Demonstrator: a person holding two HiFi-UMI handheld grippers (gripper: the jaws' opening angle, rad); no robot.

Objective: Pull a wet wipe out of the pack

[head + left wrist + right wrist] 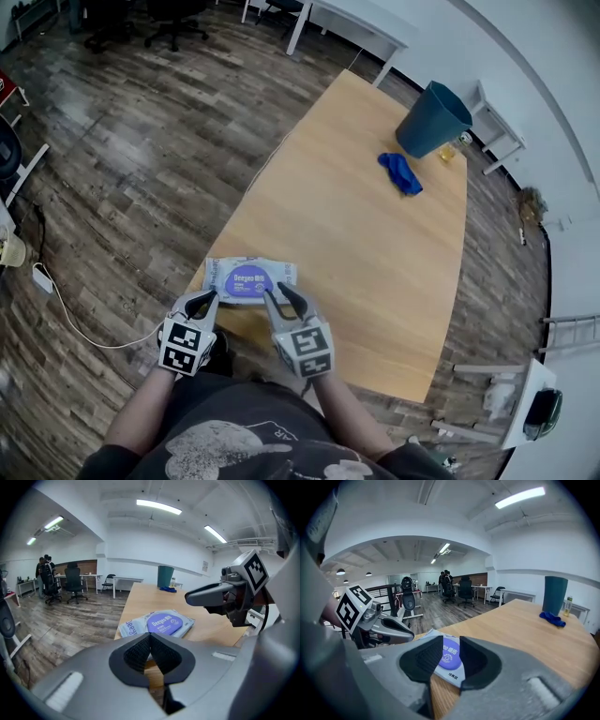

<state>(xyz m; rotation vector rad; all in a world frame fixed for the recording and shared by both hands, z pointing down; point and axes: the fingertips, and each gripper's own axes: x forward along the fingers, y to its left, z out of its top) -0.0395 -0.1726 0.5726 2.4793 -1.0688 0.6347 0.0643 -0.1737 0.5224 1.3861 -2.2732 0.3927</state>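
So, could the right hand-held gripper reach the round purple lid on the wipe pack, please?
Probably yes: the right hand-held gripper is right at the pale plastic wipe pack, jaws slightly apart, nothing between it and the round purple lid.

Open tabletop (356,244) runs beyond the pack (249,279). Bin (431,119) and cloth (400,173) sit well off at the far end. At the pack's near edge the left hand-held gripper (207,298) and right hand-held gripper (277,292) crowd close together.
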